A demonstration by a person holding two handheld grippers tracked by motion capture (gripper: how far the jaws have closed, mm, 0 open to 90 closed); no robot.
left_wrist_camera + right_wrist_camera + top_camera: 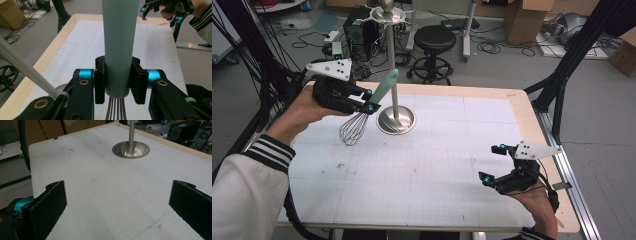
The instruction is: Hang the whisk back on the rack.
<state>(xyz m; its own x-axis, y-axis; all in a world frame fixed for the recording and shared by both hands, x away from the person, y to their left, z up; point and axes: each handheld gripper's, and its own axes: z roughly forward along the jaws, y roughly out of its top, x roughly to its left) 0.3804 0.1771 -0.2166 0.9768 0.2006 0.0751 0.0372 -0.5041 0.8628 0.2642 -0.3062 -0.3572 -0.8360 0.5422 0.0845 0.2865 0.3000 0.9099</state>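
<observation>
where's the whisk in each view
high view: whisk at upper left, held off the mat by the left hand-held gripper, wires pointing down.
left gripper view: its green handle runs up the centre, clamped between the pads, wires at the bottom edge.
right gripper view: not in it.
shared landmark: the steel stand's round base.

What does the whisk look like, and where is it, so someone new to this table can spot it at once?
Start at the tall steel stand rising from its round base at the far side of the white table. Just left of that pole, the left gripper is shut on the whisk and holds it above the table. It has a pale green handle pointing up and a wire balloon hanging down.
</observation>
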